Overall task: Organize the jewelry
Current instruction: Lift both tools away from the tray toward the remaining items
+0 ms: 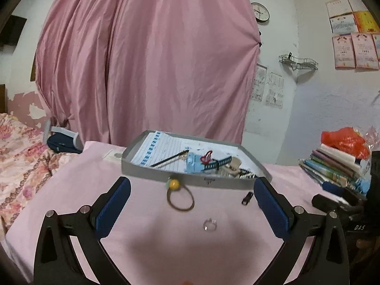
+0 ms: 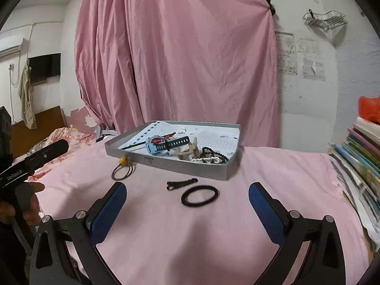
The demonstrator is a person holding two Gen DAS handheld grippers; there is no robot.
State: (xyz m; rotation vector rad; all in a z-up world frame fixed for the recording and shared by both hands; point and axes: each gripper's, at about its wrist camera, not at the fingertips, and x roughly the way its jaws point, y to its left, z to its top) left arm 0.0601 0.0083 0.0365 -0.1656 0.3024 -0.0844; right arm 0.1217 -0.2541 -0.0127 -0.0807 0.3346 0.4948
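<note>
Both grippers, left (image 1: 192, 199) and right (image 2: 187, 198), jaws wide apart, empty, above pink bench (image 2: 166, 225); grey tray (image 2: 190, 166) beyond.

Likely a home bedroom, floral bedding (image 1: 21, 156), pink curtain (image 1: 147, 59), wall clock (image 1: 260, 12)

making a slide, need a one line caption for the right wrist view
Open right gripper above a pink cloth, facing a black hair tie, a black clip and a grey tray of accessories.
</note>
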